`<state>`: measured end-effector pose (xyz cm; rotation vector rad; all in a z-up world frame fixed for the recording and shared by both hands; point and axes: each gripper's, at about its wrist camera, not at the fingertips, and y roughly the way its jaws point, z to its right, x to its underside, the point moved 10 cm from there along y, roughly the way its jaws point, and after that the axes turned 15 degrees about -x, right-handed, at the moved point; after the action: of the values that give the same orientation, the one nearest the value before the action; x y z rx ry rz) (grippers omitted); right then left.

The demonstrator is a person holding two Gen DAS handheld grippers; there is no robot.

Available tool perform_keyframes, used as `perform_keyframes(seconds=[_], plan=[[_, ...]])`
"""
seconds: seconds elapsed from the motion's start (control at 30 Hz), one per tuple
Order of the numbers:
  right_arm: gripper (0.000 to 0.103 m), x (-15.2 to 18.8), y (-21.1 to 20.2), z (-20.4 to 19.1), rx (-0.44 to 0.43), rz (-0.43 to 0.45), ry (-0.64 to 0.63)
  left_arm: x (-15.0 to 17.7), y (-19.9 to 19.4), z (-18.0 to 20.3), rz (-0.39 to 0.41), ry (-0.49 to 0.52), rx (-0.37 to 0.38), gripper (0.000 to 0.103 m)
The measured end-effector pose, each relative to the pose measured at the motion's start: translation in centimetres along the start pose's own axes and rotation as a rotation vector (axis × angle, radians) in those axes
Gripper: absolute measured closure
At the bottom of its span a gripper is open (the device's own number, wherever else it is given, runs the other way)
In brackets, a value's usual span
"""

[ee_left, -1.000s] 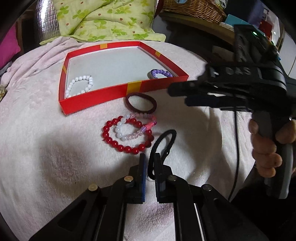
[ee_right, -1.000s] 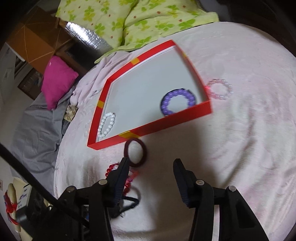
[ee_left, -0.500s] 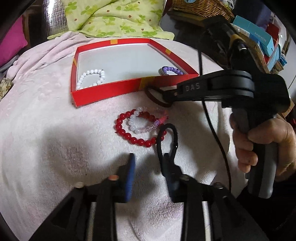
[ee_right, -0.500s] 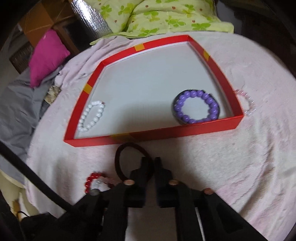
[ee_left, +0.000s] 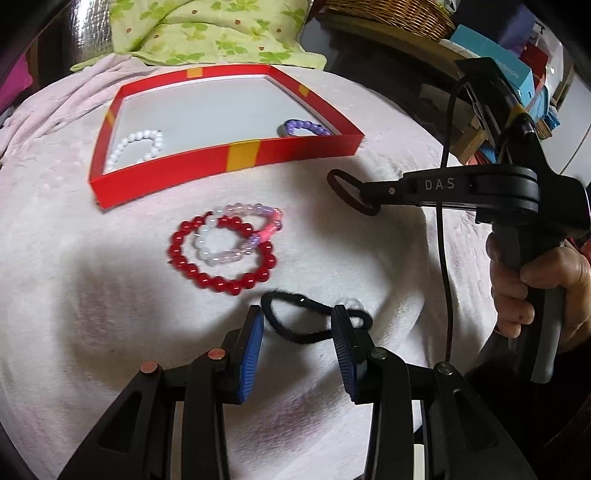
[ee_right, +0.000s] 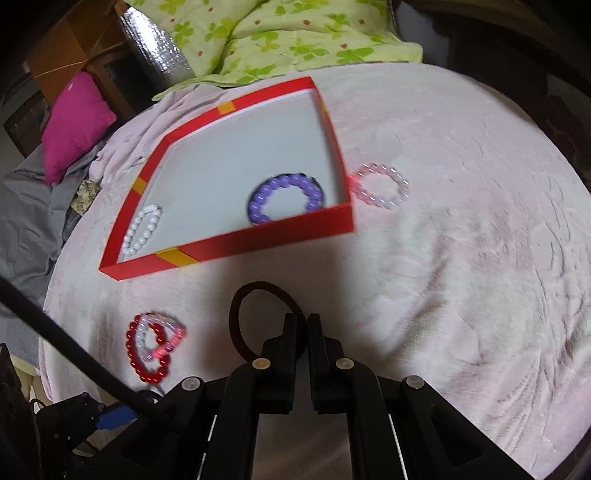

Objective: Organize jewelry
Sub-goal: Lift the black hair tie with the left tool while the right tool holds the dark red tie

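A red box (ee_left: 236, 158) holds a white bead bracelet (ee_left: 136, 146) and a purple bead bracelet (ee_right: 284, 199). My right gripper (ee_right: 303, 321) is shut on a dark maroon hair tie (ee_right: 240, 314) and holds it above the blanket in front of the box; it also shows in the left wrist view (ee_left: 347, 195). My left gripper (ee_left: 297, 325) is open, with a black hair tie (ee_left: 314, 317) lying on the blanket between its fingers. A red bead bracelet (ee_left: 221, 254) and a pale pink bracelet (ee_left: 240, 232) lie overlapped just beyond.
Another pink bracelet (ee_right: 380, 188) lies on the pink blanket (ee_right: 461, 258) right of the box. A green floral pillow (ee_right: 277, 33) and magenta cushion (ee_right: 74, 122) lie behind. A wicker basket (ee_left: 388, 14) and boxes stand at the back right.
My left gripper opened and let the black hair tie drop onto the blanket. My right gripper shut on the maroon hair tie and lifted it.
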<state>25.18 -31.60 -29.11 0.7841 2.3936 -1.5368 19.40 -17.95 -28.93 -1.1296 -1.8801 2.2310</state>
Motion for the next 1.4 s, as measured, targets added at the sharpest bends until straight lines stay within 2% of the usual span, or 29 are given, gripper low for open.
perform_keyframes(seconds=[0.13,0.67,0.87,1.0,1.23,1.4], plan=[[0.097,0.3,-0.1,0.4,-0.026,-0.016,0.018,-0.5,0.5,0.6,0.005,0.014,0.001,0.064],[0.095,0.3,0.2,0.6,-0.036,-0.019,0.049,-0.3,0.2,1.0,0.033,0.048,-0.042,0.065],[0.095,0.2,0.4,0.8,-0.044,-0.013,0.056,-0.1,-0.2,1.7,0.039,0.064,-0.018,0.086],[0.095,0.2,0.4,0.7,-0.038,-0.01,0.052,0.0,-0.1,2.3,0.038,0.083,-0.006,0.092],[0.095,0.1,0.5,0.7,-0.045,-0.008,0.051,0.0,0.2,2.5,0.036,0.076,-0.014,0.09],[0.095,0.2,0.4,0.8,-0.053,-0.007,0.05,0.1,0.1,3.3,0.042,0.086,0.0,0.077]])
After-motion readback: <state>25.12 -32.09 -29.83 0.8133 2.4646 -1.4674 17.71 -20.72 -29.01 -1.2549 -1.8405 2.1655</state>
